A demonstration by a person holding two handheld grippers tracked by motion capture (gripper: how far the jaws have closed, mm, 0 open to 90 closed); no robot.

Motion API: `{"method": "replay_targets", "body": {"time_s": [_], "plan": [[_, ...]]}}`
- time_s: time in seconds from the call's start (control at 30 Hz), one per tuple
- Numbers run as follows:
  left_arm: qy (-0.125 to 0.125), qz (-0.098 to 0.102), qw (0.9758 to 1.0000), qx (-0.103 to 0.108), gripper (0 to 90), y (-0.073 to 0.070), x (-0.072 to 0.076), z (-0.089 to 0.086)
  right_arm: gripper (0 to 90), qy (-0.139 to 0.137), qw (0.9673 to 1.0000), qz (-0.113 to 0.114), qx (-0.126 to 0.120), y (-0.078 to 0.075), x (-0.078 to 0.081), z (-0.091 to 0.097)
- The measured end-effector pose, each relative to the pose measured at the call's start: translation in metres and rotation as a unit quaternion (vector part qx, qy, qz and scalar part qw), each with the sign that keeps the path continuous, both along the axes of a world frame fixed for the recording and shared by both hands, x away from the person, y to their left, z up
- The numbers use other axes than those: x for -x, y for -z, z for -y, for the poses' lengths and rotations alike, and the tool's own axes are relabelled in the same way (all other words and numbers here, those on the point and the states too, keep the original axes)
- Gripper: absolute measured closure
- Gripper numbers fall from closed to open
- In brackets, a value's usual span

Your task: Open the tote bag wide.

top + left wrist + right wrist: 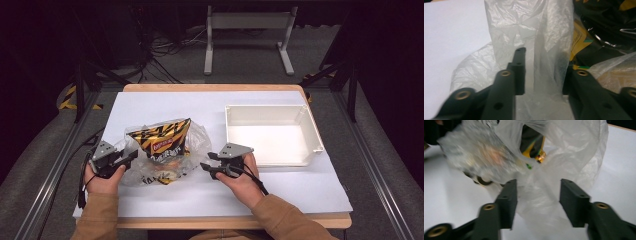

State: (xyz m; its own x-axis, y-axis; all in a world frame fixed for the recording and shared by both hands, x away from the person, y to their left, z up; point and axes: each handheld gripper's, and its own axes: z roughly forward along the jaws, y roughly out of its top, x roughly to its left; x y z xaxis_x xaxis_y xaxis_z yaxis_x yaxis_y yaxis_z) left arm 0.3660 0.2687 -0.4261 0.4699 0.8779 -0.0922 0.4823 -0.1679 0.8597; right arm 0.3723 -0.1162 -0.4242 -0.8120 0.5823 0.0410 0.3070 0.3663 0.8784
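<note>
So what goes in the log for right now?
left gripper: open, bag between jaws | right gripper: open at bag | snack pack inside | bin: empty

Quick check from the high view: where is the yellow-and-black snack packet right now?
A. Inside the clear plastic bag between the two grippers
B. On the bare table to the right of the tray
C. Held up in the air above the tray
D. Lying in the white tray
A: the snack packet sits inside the clear plastic bag on the table between the left gripper and right gripper, while the white tray stands apart to the right.
</note>
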Motion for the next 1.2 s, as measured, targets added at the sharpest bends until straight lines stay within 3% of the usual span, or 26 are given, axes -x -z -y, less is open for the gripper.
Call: {"method": "replay_targets", "body": {"time_s": [0.2, 0.53, 0.9, 1.0, 1.13, 1.2], "plan": [[0.003, 0.025, 0.9995, 0.021, 41.6, -0.008, 0.009, -0.009, 37.1, -0.004, 0.9994, 0.013, -0.032, -0.019, 0.01, 0.014], [-0.003, 0.073, 0.9968, 0.033, 29.2, -0.035, 0.027, -0.019, 32.3, -0.009, 0.9957, 0.06, -0.07, -0.058, 0.024, 0.026], [-0.02, 0.103, 0.9934, 0.047, 25.7, -0.052, 0.038, -0.03, 28.8, -0.019, 0.99, 0.098, -0.1, -0.086, 0.007, 0.002], [-0.015, 0.103, 0.9936, 0.045, 29.4, -0.052, 0.039, -0.03, 28.3, -0.017, 0.988, 0.109, -0.109, -0.093, 0.001, -0.005], [0.013, 0.086, 0.9956, 0.033, 51.8, -0.048, 0.036, -0.026, 27.8, -0.012, 0.9853, 0.125, -0.115, -0.107, -0.007, -0.012], [0.021, 0.08, 0.9962, 0.025, 57.4, -0.046, 0.034, -0.024, 27.9, -0.009, 0.9847, 0.13, -0.115, -0.11, -0.011, -0.014]]}}
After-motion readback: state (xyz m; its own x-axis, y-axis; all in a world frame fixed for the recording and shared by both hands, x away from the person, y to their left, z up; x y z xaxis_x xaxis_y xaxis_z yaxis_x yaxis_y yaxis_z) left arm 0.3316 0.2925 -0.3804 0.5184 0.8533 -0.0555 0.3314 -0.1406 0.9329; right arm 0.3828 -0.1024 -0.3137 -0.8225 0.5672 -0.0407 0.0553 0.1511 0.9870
